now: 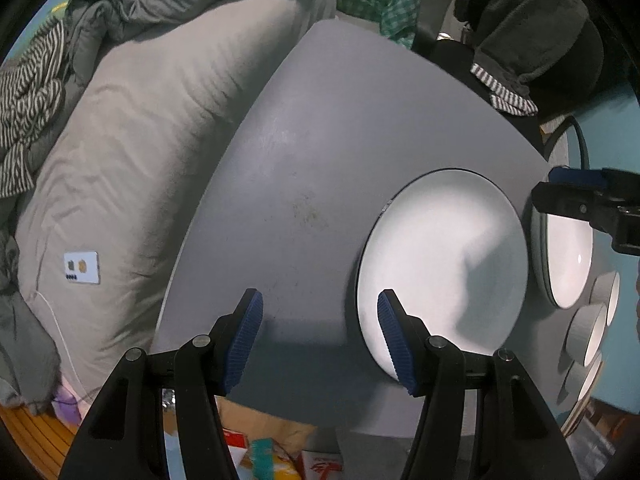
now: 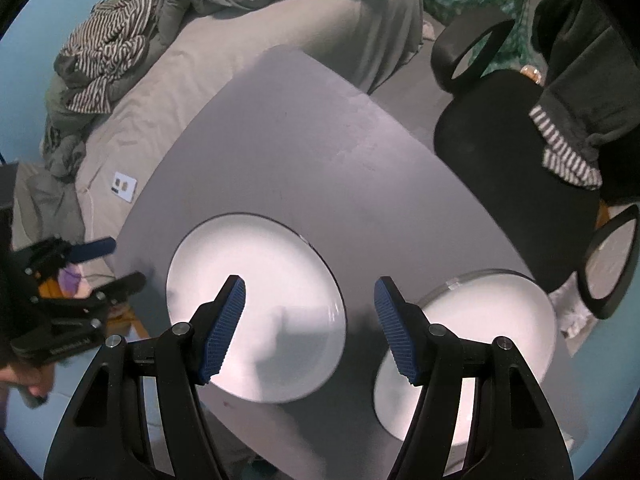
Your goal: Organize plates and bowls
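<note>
A large white plate point(image 1: 444, 268) point(image 2: 256, 320) lies flat on the grey table point(image 1: 312, 152) point(image 2: 304, 152). A second white dish with a grey rim point(image 1: 568, 256) point(image 2: 480, 340) sits right beside it. Several small grey bowls with white insides point(image 1: 592, 332) stand at the table's right edge in the left wrist view. My left gripper point(image 1: 319, 300) point(image 2: 116, 264) is open over bare table, its right pad above the large plate's left rim. My right gripper point(image 2: 310, 280) is open above the gap between the two dishes, holding nothing. One of its fingers point(image 1: 568, 200) shows over the second dish.
A bed with a grey sheet point(image 1: 132, 152) and striped clothes point(image 1: 28, 92) runs along the table's left side, with a small card point(image 1: 82, 267) on it. A black chair draped with clothes point(image 2: 520, 148) stands at the far right. Boxes and packets point(image 1: 272, 452) lie under the table's near edge.
</note>
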Demonstrator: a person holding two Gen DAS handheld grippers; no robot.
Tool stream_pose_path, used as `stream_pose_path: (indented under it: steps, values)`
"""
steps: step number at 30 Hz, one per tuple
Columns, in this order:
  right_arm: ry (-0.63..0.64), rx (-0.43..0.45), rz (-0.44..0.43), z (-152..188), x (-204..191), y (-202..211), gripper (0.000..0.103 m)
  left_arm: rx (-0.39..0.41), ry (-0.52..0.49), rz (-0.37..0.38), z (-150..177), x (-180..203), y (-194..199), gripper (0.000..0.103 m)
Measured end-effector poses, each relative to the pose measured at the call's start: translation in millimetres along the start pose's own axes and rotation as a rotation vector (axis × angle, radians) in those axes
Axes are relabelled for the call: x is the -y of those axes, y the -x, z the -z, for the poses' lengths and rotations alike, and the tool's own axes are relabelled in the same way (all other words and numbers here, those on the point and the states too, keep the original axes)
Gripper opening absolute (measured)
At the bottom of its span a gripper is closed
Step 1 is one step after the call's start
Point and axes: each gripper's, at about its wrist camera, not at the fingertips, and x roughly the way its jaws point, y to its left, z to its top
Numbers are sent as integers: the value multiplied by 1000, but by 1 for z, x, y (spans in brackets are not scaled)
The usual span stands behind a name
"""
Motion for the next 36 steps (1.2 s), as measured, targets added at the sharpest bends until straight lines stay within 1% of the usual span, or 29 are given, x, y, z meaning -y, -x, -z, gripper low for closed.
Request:
stream_pose_path:
  steps: [4,8,12,15,21,25,31,33,35,36]
  values:
    - [-43,-38,-35,-8,10,-21,67,-17,11,7,-2,0,-14,61]
    - [-98,-50,-76,-9,19,-35,67,-43,4,1,-4,3,-24,61]
    - [-140,-66,-88,-5,26,-45,67,-47,-3,16,-7,4,-27,61]
    - [-146,-70,-108,-2,26,-48,67,-60,3,32,-9,3,-32,61]
    - [-144,-73,-137,4,26,-52,67,-77,-2,31,-11,3,-37,61]
    - [-183,-77,-161,12,27,-57,66,-86,-15,27,-12,6,-39,61]
    - [-227,-48,-167,25,30,-55,65,-93,-38,30,-11,4,-42,61]
    - [-231,-48,-165,30,31,-55,63,-98,-41,35,-12,4,-44,61]
    - [-225,-52,-145,34,30,-55,57,-104,-45,36,-13,4,-45,61]
    - [-220,-53,-134,36,30,-56,55,-106,-47,38,-12,3,-45,61]
